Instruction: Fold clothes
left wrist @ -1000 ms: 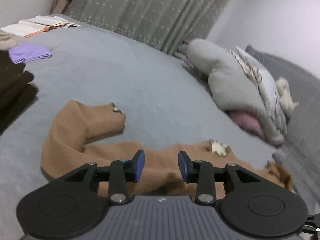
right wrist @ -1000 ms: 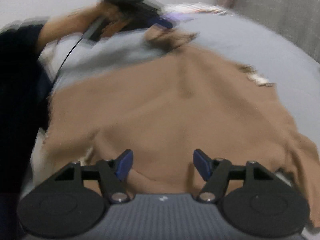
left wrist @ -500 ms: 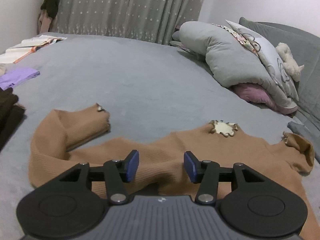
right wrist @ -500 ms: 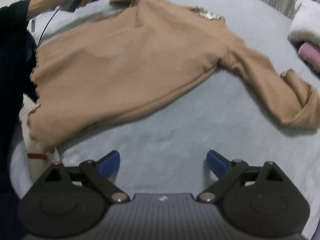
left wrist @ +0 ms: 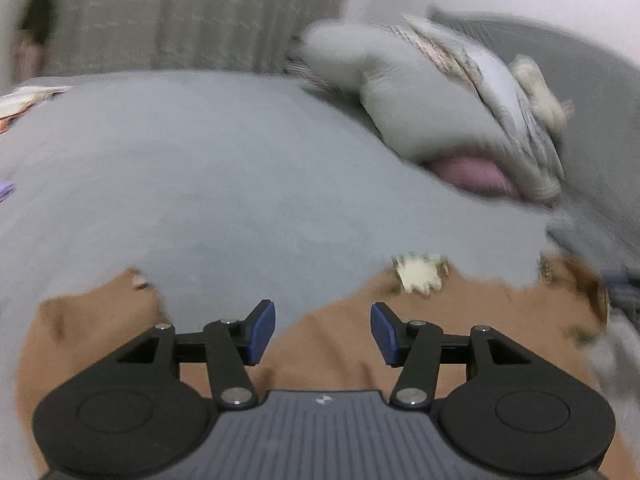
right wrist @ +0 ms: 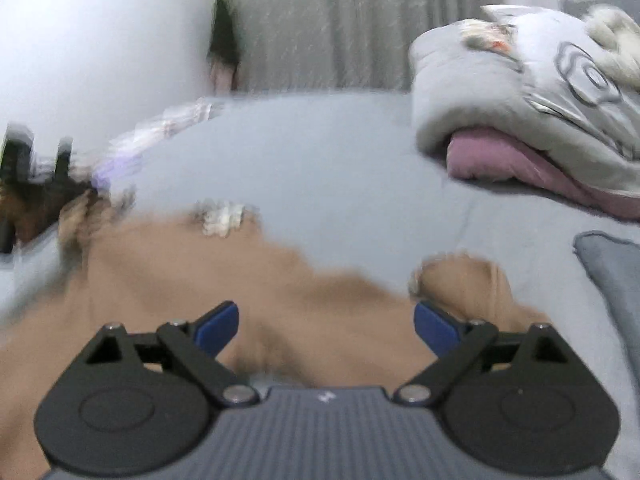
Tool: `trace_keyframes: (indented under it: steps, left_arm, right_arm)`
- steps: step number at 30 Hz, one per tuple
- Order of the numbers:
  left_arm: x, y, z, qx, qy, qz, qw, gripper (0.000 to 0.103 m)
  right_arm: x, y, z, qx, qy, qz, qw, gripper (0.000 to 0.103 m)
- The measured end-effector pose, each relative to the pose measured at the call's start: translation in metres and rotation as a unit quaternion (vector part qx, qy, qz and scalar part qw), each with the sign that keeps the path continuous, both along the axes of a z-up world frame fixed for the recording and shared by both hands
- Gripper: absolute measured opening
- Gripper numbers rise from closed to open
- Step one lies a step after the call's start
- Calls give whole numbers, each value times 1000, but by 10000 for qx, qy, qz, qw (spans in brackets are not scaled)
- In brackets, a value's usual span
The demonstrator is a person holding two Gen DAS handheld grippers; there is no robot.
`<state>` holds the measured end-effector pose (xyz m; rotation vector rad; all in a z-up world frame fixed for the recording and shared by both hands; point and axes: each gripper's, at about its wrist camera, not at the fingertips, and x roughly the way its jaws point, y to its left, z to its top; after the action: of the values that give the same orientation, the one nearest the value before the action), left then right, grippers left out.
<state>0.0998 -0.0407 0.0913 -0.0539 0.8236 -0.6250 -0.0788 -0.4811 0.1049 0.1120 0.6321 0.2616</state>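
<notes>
Both views are motion-blurred. Left wrist view: at the far left edge, a pale, striped flat item [left wrist: 28, 98] lies on the grey bed cover [left wrist: 224, 184], too smeared to identify, with a sliver of lilac cloth [left wrist: 6, 191] cut off by the frame below it. The tan sweater [left wrist: 472, 320] lies spread on the cover along the bottom of the view, one sleeve [left wrist: 96, 312] curling at left, a cream patch [left wrist: 420, 276] at its upper edge, and the other cuff [left wrist: 576, 284] bunched at right. The left gripper [left wrist: 323, 332] sits above the sweater with its blue pads parted and nothing between them. Behind hang a grey dotted curtain [left wrist: 192, 12]; at right, a grey rolled quilt [left wrist: 420, 96] over a pink layer [left wrist: 472, 170]. Right wrist view: at the far left a dark blurred shape [right wrist: 32, 184] meets the sweater's sleeve end; whether it touches cannot be resolved. The right gripper [right wrist: 326, 328] is spread wide and empty above the sweater [right wrist: 180, 280], its lower hem hidden by the gripper body. A grey pillow corner [right wrist: 612, 280] is cut off at right.
</notes>
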Motion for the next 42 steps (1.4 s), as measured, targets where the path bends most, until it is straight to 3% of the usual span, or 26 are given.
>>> trace_keyframes:
  steps: [1,3,5,7,11,14,16,17,18,20,25,29,42]
  left_arm:
    - [10,-7,-5,44,184,-115,9998,51]
    - [22,-18,-11,184,349,-362,9986,51]
    - [29,-29,-15,367,352,-629,9967,52]
    - [35,-38,-19,577,267,-977,9932,55]
    - [45,-40,-18,599,227,-1269,9898,56]
    - [53,-41,-17,616,197,-1487,9868,56]
    - [52,-48,-22,723,60,-1591,9846,46]
    - [49,-53,-25,813,-53,-1628,9833,36]
    - [47,-59,-29,903,-166,-1664,9818,19]
    - [44,-64,-28,970,-317,-1587,9820,5]
    - [43,-65,-9,922,-551,-1113,9880,3]
    - [43,-66,6,882,-736,-732,9907,3]
    - [86,-105,1,1265,-1215,112,9844,4]
  right_arm:
    - [14,-3,-2,255,-5,-4,9997,93]
    - [39,3,-7,282,102,99,9995,89]
    - [62,11,-13,271,212,279,9990,74]
    - [79,22,-16,295,256,590,9975,65]
    - [106,47,-18,-271,324,1153,9924,64]
    - [116,57,-29,-670,631,1441,9853,65]
    - [118,57,-41,-763,895,1516,9814,64]
    - [116,54,-45,-719,954,1513,9812,63]
    - [113,49,-47,-635,979,1494,9819,60]
    - [106,46,-44,-724,903,1494,9820,12]
    - [93,65,-27,-1348,488,1482,9785,7]
    - [92,84,-8,-1853,-79,1070,9768,7]
    - [147,102,-8,-2894,-346,-281,9562,7]
